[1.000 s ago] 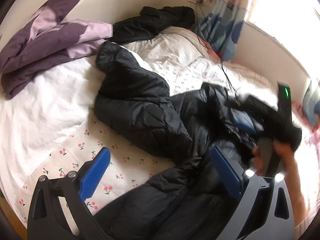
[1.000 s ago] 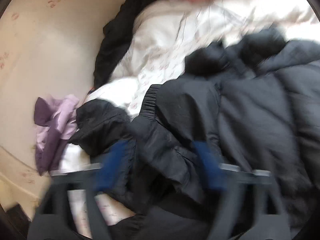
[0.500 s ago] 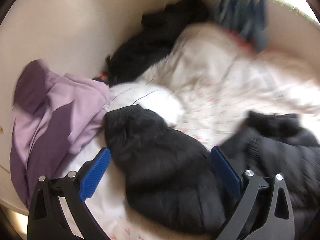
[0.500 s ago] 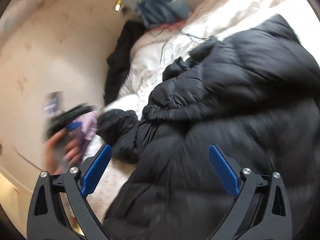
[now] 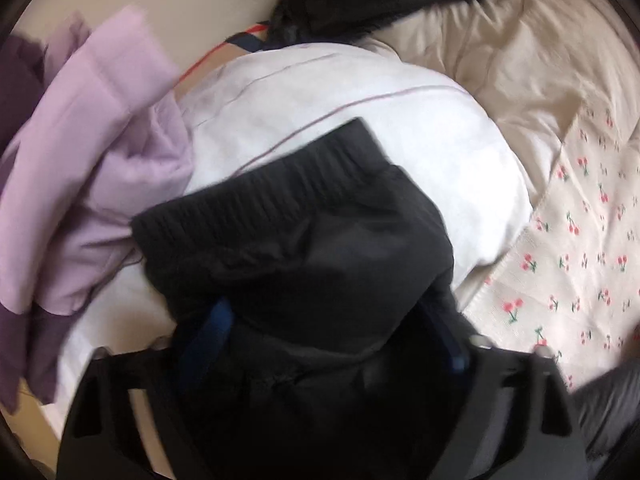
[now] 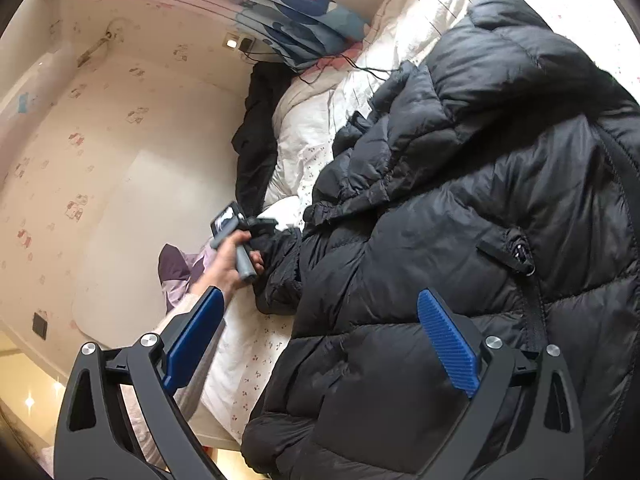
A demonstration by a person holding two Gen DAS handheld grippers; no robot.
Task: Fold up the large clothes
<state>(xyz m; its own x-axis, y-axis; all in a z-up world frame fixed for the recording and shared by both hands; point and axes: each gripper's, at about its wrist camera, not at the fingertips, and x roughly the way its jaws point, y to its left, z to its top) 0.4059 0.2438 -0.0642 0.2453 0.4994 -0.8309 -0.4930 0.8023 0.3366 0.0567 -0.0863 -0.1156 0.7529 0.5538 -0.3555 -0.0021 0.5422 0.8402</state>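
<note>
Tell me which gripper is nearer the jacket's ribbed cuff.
Left. The left gripper has its jaws closing around the sleeve just behind the ribbed cuff; the right gripper hovers open over the jacket body.

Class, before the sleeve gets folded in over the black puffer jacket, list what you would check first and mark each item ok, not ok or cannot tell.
1. Sleeve cuff sits between the left hand-held gripper fingers, whose jaws have just been closing: ok.
2. Pads firmly pinching the sleeve: cannot tell, fabric hides them.
3. Right hand-held gripper open and empty above the black puffer jacket: ok.
4. Jacket body lying flat on the bed: not ok, bunched.
5. Purple garment apart from the cuff: not ok, it lies right alongside.
</note>
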